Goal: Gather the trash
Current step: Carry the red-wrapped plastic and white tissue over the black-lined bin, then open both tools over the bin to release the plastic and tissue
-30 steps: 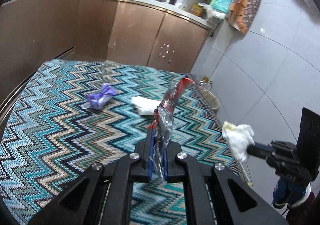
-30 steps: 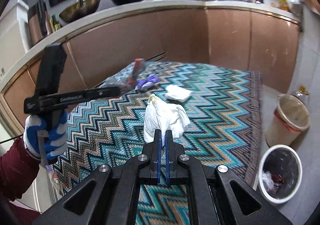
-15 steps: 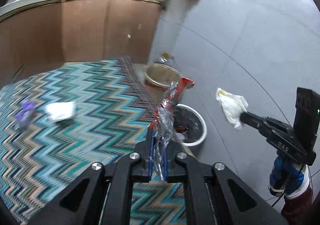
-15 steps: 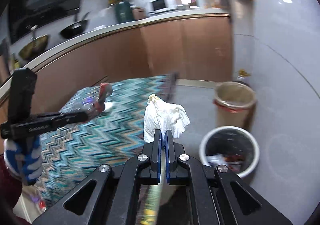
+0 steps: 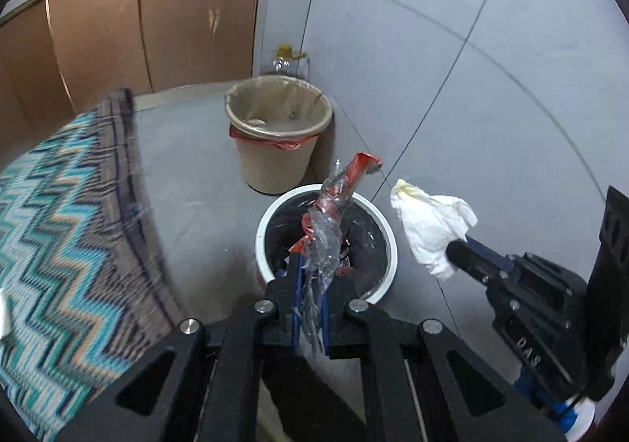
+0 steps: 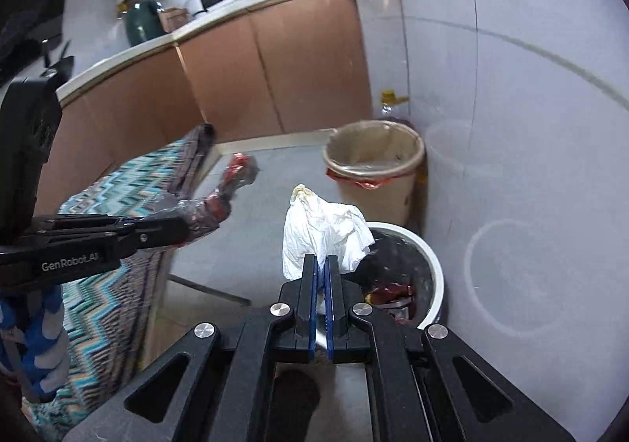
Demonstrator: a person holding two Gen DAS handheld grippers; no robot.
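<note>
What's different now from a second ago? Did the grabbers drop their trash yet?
Not yet. Both grippers swung away from the zigzag rug to the white-rimmed black bin. The left gripper stays shut on the crinkly red-and-clear plastic wrapper; the right gripper stays shut on the crumpled white tissue.

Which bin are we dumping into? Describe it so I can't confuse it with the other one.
Look at the grey tiled wall past the rug's edge; two bins stand on the floor against it. Ours is the nearer white-rimmed bin with a black liner and wrappers inside, below both tongs, not the beige bin behind it.
</note>
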